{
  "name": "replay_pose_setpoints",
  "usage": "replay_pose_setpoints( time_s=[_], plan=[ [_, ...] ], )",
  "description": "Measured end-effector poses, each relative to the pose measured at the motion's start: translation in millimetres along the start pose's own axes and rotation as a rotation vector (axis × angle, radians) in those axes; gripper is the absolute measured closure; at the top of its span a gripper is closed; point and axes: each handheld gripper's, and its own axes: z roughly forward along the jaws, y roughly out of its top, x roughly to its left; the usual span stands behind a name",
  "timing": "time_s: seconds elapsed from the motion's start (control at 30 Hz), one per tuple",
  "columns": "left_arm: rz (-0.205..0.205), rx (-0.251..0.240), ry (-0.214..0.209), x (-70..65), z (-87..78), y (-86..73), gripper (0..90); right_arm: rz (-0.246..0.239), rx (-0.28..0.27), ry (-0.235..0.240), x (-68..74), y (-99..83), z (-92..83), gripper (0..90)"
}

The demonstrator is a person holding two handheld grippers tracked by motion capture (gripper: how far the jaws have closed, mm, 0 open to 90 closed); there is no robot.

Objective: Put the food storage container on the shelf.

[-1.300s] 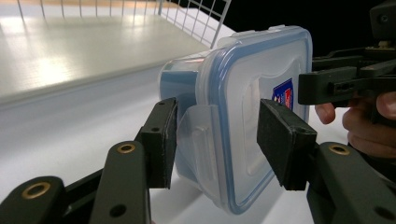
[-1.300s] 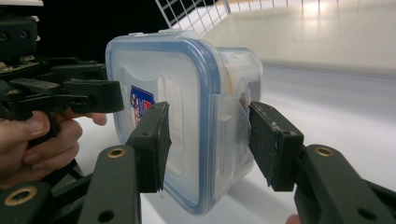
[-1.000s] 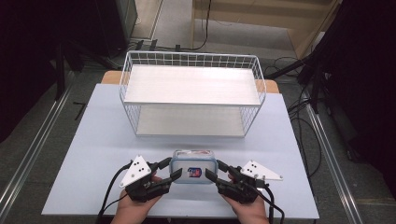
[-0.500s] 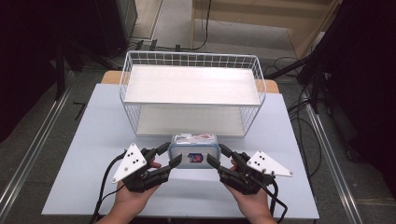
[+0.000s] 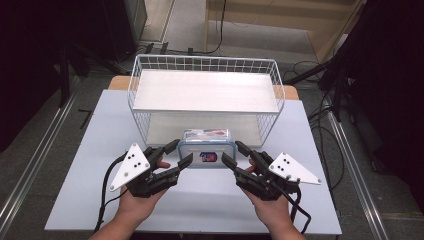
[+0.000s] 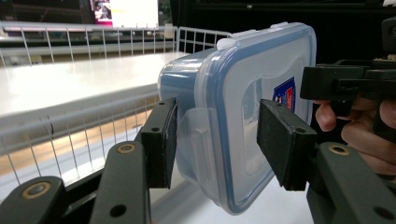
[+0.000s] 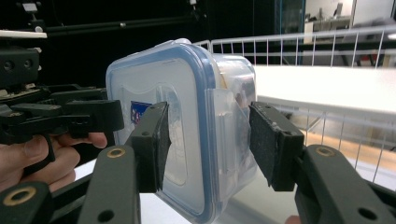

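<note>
Pale blue tabletop (image 5: 100, 165) runs up to a white wire basket (image 5: 205, 65) with a flat white shelf, and I have a clear plastic box (image 5: 206, 150) with a blue-rimmed lid lifted just in front of it. Its long axis runs between my hands: left gripper (image 5: 175, 157) clamped on one short end, right gripper (image 5: 235, 156) on the other. Both sit equally near, and the smooth latch tabs lie between the rubbery black pads (image 6: 161, 140).

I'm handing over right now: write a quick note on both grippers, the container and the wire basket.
Left gripper: clamped on the container's left end, across lid and base.
Right gripper: clamped on its right end likewise.
Container: lid on, held off the table, just in front of the wire basket.
Done: gripped from both ends and lifted.
Left: probably placing it in the basket, whose shelves look free.
</note>
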Motion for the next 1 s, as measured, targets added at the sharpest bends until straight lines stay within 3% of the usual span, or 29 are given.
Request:
replay_pose_setpoints(
  time_s=[0.73,0.9,1.0],
  plan=[
    [0.09,-0.082,-0.007,5.7,0.9,39.0,49.4,-0.059,-0.114,-0.004,4.3,35.3,2.9,50.5],
    [0.06,-0.078,-0.016,14.2,6.3,41.8,49.5,-0.06,-0.106,-0.008,0.7,39.8,7.9,50.6],
    [0.048,-0.064,-0.015,20.9,11.9,42.5,49.5,-0.034,-0.084,-0.01,-4.6,40.8,14.1,50.5]
  ],
)
